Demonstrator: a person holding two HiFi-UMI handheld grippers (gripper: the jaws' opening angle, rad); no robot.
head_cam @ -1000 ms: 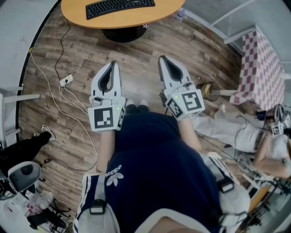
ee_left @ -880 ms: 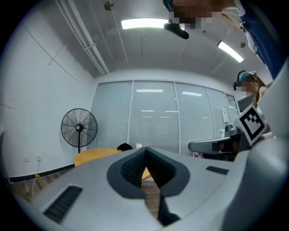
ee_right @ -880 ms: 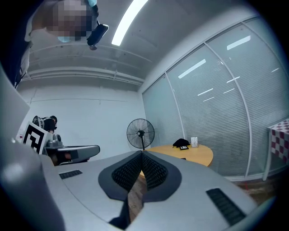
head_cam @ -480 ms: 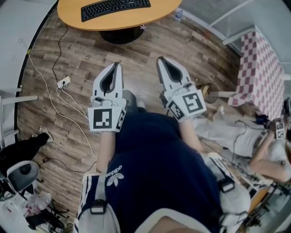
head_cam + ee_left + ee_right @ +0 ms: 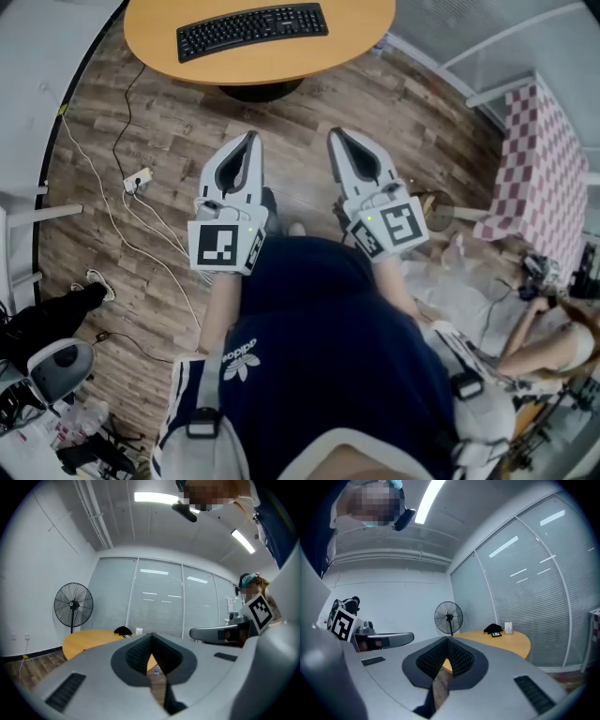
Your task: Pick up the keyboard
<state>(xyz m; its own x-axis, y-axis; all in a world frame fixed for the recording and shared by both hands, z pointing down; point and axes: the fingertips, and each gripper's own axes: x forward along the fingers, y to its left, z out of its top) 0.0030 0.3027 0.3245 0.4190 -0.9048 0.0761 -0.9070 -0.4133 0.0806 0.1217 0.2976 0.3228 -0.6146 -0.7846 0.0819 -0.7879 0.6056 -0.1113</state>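
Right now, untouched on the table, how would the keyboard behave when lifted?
The keyboard is a long, thin slab: probably stiff and light. Gripped at one end it would likely droop. Lying flat on the smooth table, it may slide if pushed.

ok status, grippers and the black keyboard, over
Left gripper and right gripper both shut, empty. Black keyboard flat on round orange table ahead, untouched. Only plank floor between.

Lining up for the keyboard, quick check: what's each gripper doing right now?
Left gripper: closed, holding nothing.
Right gripper: closed, holding nothing.
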